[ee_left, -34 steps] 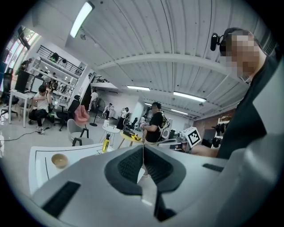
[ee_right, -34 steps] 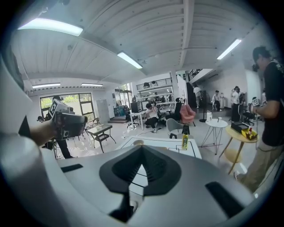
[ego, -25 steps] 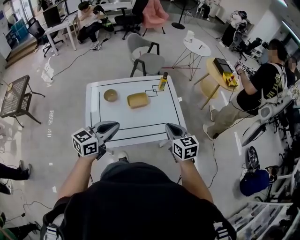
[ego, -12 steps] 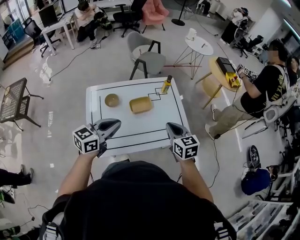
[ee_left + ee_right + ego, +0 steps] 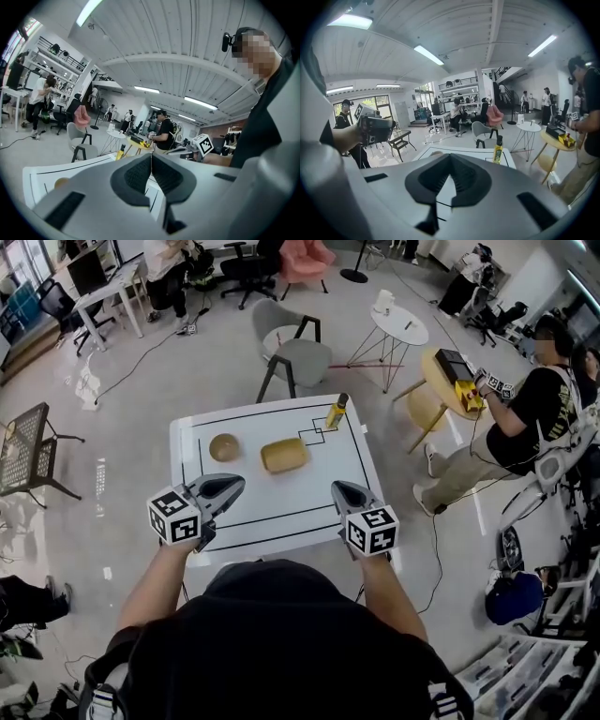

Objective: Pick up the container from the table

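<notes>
Over the near edge of the white table [image 5: 281, 504], the two grippers hang side by side, well short of the container. The left gripper [image 5: 232, 486] has its jaws pressed together, the dark ribbed pads meeting along one thin line with nothing between them. The right gripper [image 5: 337, 489] is likewise closed at its tips and empty.

The container [image 5: 284, 455], a shallow tan rectangular dish, lies near the middle of the tabletop, inside a black outline drawn round the surface. A small round wooden bowl [image 5: 224, 446] sits to its left, apart from it. A yellow bottle with a dark cap [image 5: 335, 412] stands upright toward the far right corner, next to a small drawn square.

Beyond the far edge stands a grey chair [image 5: 292, 352], with a round white side table [image 5: 398, 326] further right. At the right a seated person [image 5: 525, 413] faces a round yellow table [image 5: 441, 381]. A black mesh table [image 5: 23, 442] stands on the pale floor at the left.
</notes>
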